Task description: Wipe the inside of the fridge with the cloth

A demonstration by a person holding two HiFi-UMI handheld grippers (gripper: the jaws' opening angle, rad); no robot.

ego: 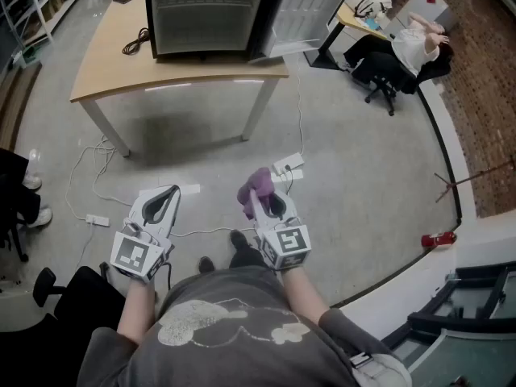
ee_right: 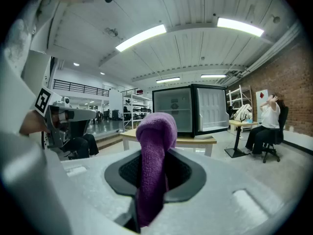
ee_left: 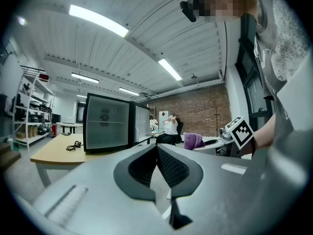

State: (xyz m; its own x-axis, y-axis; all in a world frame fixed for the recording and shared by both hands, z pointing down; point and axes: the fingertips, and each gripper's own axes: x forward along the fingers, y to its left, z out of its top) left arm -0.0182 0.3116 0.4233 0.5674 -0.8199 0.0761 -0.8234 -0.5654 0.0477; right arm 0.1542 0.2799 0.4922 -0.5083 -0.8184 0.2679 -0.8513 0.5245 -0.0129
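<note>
A black mini fridge (ego: 208,13) stands on a wooden table (ego: 105,63), its door (ego: 302,14) swung open to the right. It also shows far off in the left gripper view as the fridge (ee_left: 107,129) and in the right gripper view as the fridge (ee_right: 190,109). My right gripper (ego: 256,197) is shut on a purple cloth (ego: 255,185), which sticks up between the jaws as the cloth (ee_right: 154,155). My left gripper (ego: 168,193) is shut with nothing in it, its jaws meeting in the left gripper view (ee_left: 157,153). Both are held low, well short of the table.
Cables and a power strip (ego: 288,166) lie on the grey floor between me and the table. A seated person (ego: 415,43) is at a desk at the far right. A black cable (ego: 134,42) lies on the tabletop. A red object (ego: 437,239) sits by the right wall.
</note>
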